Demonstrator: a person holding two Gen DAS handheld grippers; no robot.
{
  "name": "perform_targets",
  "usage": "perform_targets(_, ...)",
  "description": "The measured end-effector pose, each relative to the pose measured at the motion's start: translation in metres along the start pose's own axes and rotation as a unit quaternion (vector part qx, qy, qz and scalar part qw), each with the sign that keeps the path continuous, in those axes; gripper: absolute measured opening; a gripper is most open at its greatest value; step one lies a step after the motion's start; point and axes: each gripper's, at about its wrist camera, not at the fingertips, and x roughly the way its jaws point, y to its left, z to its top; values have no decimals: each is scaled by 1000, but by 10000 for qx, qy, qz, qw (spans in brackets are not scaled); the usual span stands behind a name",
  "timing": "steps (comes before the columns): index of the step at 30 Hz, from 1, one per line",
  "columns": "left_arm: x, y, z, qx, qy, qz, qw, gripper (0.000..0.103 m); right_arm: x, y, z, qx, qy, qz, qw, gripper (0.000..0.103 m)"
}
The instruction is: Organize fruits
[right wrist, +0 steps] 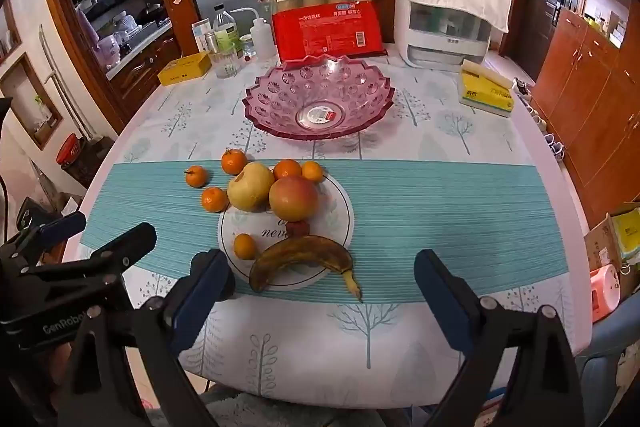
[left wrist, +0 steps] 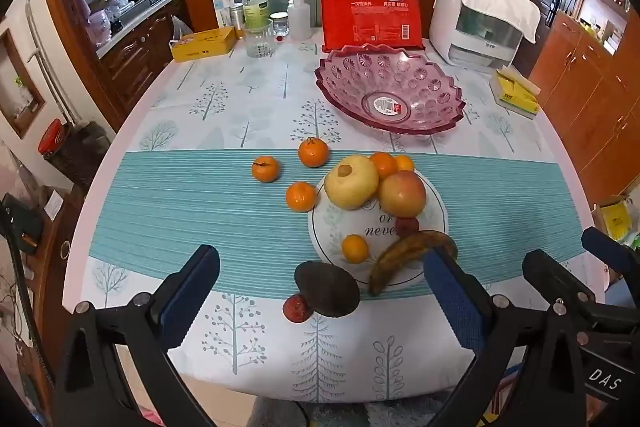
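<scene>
Two hand-held grippers hang over the near edge of a table [right wrist: 400, 339], both with jaws spread wide and nothing between them. The left gripper [left wrist: 320, 291] points down at a dark avocado [left wrist: 327, 289] lying just inside the near edge, a small red fruit [left wrist: 297, 308] touching its left side. The right gripper [right wrist: 324, 279] frames a browned banana [right wrist: 298, 259] that rests across the near rim of a white plate [right wrist: 340, 223] set toward the middle of the table. On the plate sit a yellow apple [right wrist: 250, 191] and a red apple [right wrist: 294, 197] side by side, two tangerines [right wrist: 287, 169] behind them and a smaller orange fruit [right wrist: 244, 246] beside the banana. Three more tangerines [left wrist: 265, 169] lie on the cloth just left of the plate. A pink glass bowl [right wrist: 280, 95] stands empty toward the far edge, in front of a red package [right wrist: 328, 31]; a white appliance [right wrist: 444, 23] occupies the far right corner.
</scene>
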Motion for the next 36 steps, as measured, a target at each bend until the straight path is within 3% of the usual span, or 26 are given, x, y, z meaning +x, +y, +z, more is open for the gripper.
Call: perform_targets(36,10,3,7,-27,74,-19,10000,102,18,-1,10,65,224,124,9997,95)
